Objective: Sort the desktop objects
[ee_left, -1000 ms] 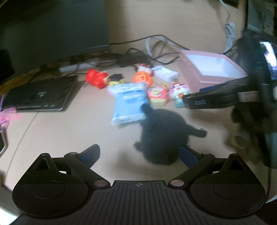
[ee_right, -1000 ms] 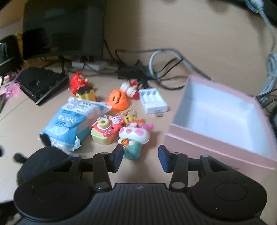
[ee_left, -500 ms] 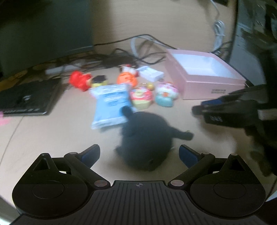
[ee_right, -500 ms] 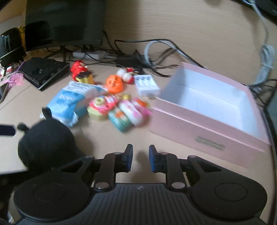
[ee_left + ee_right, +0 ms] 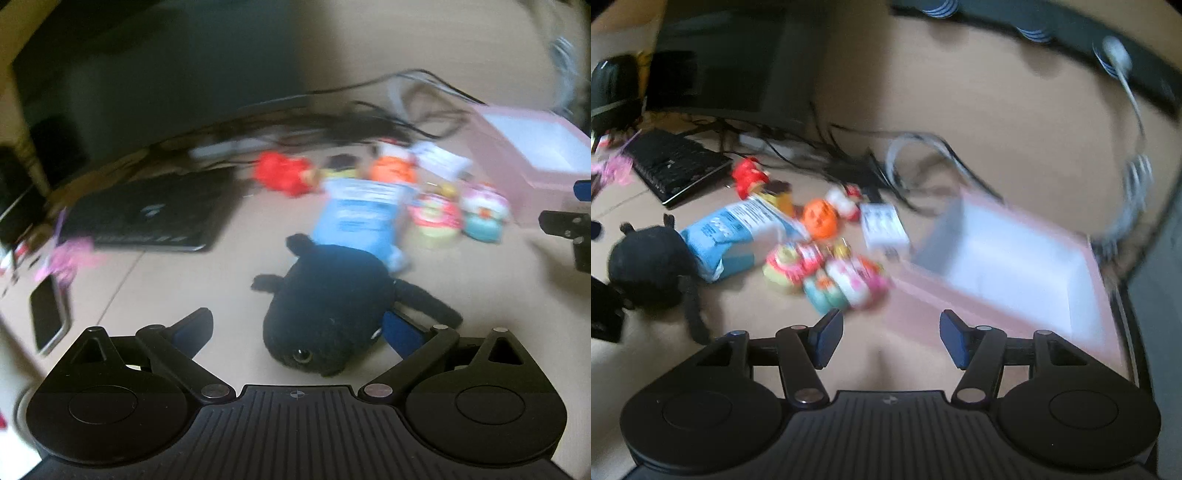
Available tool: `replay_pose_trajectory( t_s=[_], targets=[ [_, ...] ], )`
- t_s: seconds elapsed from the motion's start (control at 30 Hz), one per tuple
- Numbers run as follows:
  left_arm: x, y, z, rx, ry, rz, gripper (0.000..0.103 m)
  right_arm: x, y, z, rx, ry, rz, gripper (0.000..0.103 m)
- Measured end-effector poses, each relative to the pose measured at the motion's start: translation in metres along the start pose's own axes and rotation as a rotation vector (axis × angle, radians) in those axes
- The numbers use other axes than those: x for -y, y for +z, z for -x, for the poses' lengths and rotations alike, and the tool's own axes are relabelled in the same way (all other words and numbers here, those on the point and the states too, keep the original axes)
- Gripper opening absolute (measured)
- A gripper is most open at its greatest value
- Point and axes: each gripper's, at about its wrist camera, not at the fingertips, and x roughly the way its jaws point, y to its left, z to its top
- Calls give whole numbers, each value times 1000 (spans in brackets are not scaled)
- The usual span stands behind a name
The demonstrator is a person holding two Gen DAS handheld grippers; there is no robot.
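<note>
Right now the left gripper is spread wide and holds nothing, with the black plush toy lying on the desk between its fingers, crowding the right one. Its body runs lengthwise away from the claw, face nearest. The right gripper is likewise wide open and empty, with the pink box ahead to its right; the plush sits far to its left, so the left claw looks better placed.
</note>
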Motion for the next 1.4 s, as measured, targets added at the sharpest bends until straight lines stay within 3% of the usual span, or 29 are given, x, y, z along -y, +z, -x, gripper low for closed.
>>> replay_pose_trajectory(
  t_s=[0.03, 0.1, 0.23, 0.33, 0.53, 0.67, 0.7, 0.77, 0.83, 0.87, 1.0, 1.07, 1.17, 1.27, 1.37, 1.4],
  targets=[
    [-6, -1, 2, -5, -1, 26, 101, -8, 6, -5, 20, -6, 33, 48],
    [-16, -6, 7, -17, -24, 70, 101, -22, 19, -18, 43, -7, 79, 43],
    [-22, -21, 19, -43, -107, 103, 101, -43, 34, -53, 44, -27, 145, 41],
    [-23, -29, 27, -57, -150, 115, 101, -43, 33, -73, -19, 2, 130, 40],
    [-24, -22, 25, -50, -200, 169, 102, -23, 2, -29, -42, 115, 75, 40],
    [-18, -7, 9, -44, -197, 196, 102, -9, -26, 6, -57, 96, 85, 40],
    [-16, -2, 2, -49, -182, 202, 102, -4, -31, 15, -62, 91, 75, 41],
    [-10, 7, -12, -68, -156, 219, 102, 8, -36, 28, -68, 93, 30, 54],
    [-5, 15, -25, -86, -137, 238, 102, 20, -39, 40, -57, 69, -28, 86],
    [-3, 18, -31, -96, -121, 244, 102, 25, -40, 44, -51, 58, -54, 88],
    [1, 26, -47, -119, -72, 272, 101, 45, -44, 42, -105, 80, -190, 88],
    [0, 26, -43, -102, -69, 257, 85, 49, -44, 35, -135, 103, -252, 88],
    [-3, 20, -35, -101, -93, 218, 83, 49, -43, 24, -160, 149, -324, 88],
    [-5, 9, -21, -109, -110, 183, 82, 37, -38, 7, -174, 175, -329, 88],
    [-6, -2, -1, -124, -172, 147, 82, 24, -36, -7, -187, 169, -303, 87],
    [-6, -4, 6, -124, -197, 129, 82, 20, -35, -12, -195, 153, -280, 76]
  ],
)
